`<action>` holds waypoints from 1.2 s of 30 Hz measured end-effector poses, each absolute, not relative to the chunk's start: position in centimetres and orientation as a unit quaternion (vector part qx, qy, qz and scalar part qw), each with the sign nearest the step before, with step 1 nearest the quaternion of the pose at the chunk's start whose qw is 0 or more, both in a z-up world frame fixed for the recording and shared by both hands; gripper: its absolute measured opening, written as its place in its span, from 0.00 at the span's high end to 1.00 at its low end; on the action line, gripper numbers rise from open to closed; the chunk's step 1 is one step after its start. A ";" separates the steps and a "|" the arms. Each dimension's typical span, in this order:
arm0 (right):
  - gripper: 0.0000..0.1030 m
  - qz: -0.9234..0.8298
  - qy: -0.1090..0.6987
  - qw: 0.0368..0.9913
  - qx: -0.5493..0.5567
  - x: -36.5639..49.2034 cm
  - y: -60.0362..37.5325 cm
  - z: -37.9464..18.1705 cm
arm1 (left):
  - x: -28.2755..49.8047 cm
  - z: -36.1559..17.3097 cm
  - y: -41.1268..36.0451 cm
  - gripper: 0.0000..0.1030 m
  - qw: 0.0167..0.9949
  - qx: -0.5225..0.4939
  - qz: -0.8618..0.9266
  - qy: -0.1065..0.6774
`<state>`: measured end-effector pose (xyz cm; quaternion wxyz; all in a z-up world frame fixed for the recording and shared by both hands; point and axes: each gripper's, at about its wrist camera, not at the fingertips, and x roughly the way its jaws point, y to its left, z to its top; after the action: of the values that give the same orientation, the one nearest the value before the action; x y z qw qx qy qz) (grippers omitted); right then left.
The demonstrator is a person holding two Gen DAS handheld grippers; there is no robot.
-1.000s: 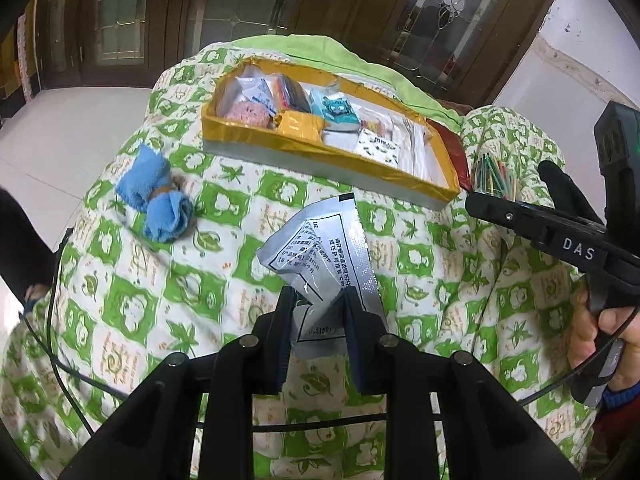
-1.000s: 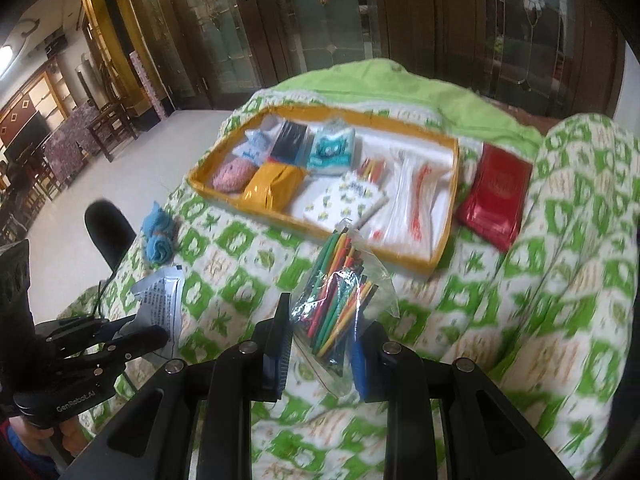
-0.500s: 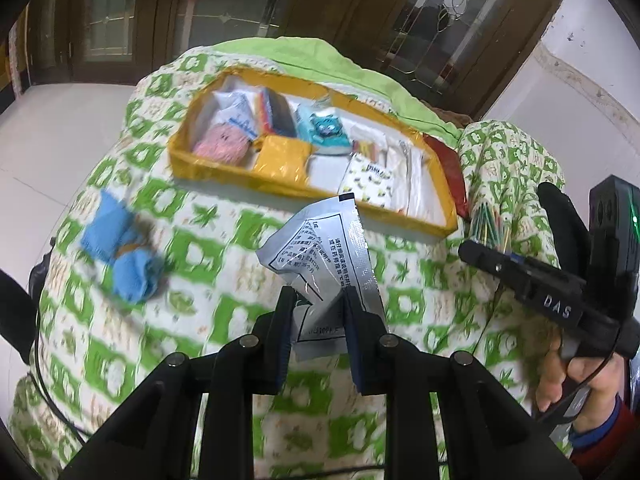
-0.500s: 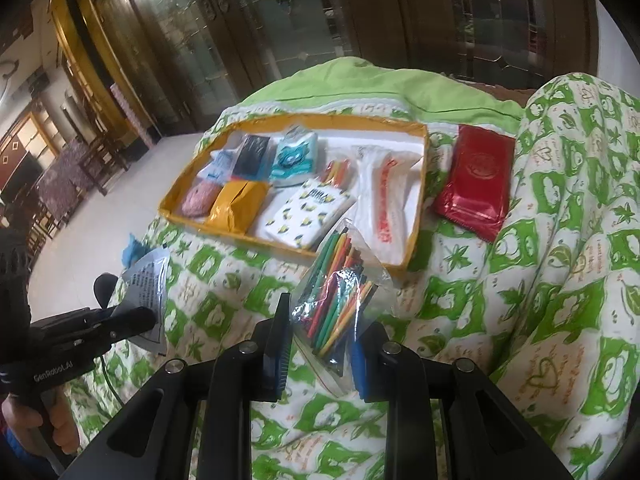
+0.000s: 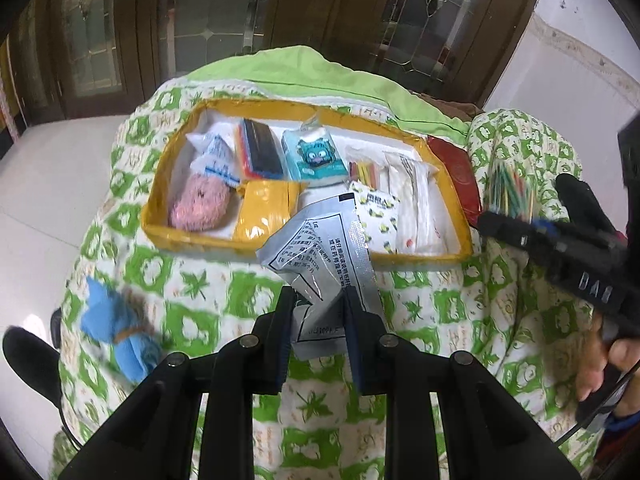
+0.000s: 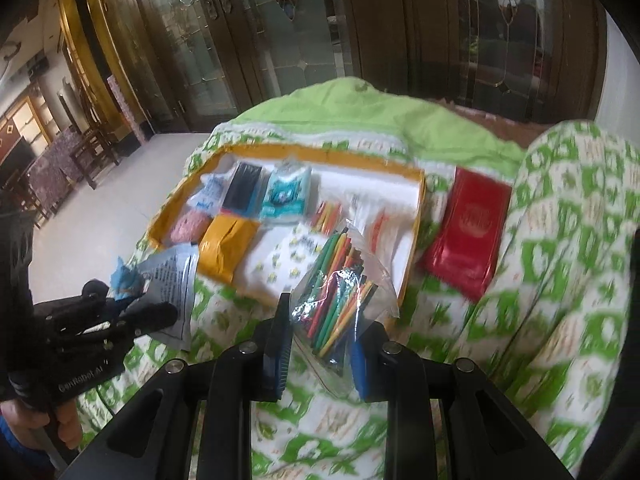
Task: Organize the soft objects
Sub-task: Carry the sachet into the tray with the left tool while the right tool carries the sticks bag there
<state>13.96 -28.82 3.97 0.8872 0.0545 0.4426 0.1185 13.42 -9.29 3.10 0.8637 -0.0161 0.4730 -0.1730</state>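
Observation:
My left gripper is shut on a silver foil pouch with printed text, held up just before the near wall of the yellow tray. My right gripper is shut on a clear bag of coloured sticks, held up in front of the tray's near right corner. The tray holds several soft packs: a pink fluffy item, a yellow pouch, a teal tissue pack and white packets. In the left wrist view the right gripper shows at the right with the sticks.
A blue rolled cloth lies on the green-and-white quilt left of the tray. A red packet lies right of the tray. A person's hand grips the right tool. Dark wood-and-glass doors stand behind.
Both grippers have moved forward toward the tray with their loads. The tray now looks nearer and larger, and the blue cloth has slid to the lower left of the left wrist view.

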 end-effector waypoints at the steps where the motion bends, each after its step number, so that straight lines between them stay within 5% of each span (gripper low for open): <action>1: 0.74 0.116 0.439 0.889 0.054 14.5 -28.9 4.3 | 13.6 3.2 -9.4 0.78 0.864 -0.014 -0.173 0.472; 36: 0.74 0.102 0.455 0.882 0.075 27.3 -29.7 1.9 | 23.0 -0.7 -12.1 0.78 0.835 0.011 -0.183 0.519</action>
<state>27.35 -29.69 1.86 0.8816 0.0754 0.4546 0.1025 23.03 -12.13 -0.73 0.8346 0.0114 0.5194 -0.1830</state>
